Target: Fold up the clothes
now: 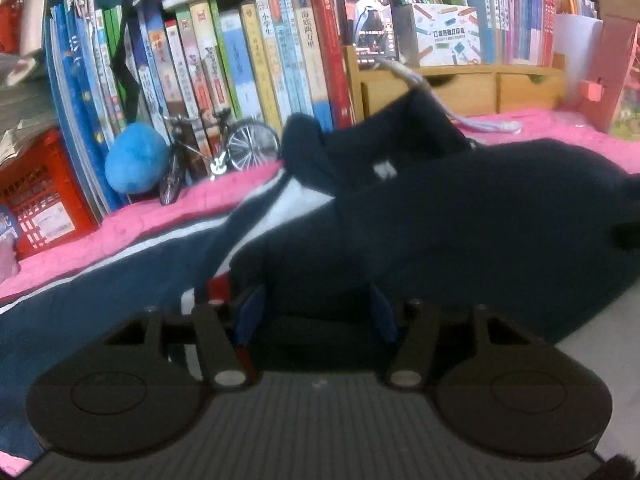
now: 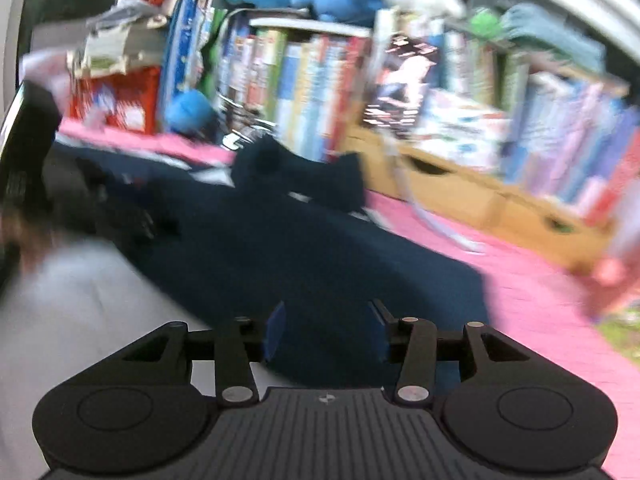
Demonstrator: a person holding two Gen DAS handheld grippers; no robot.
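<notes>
Navy garment (image 1: 440, 232) on pink blanket (image 1: 160, 216), both jaws parted above it

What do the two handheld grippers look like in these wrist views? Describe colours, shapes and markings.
The left gripper and right gripper look alike: a matt black ribbed body, a round black disc at either side, black linkage bars with silver pivot pins, and two fingers faced with blue pads. The right gripper's body carries a small pale emblem. No cables or sleeves show.

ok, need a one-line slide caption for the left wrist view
Left gripper open over a dark navy garment lying on a pink blanket, with a book row and a model bicycle behind.
</notes>
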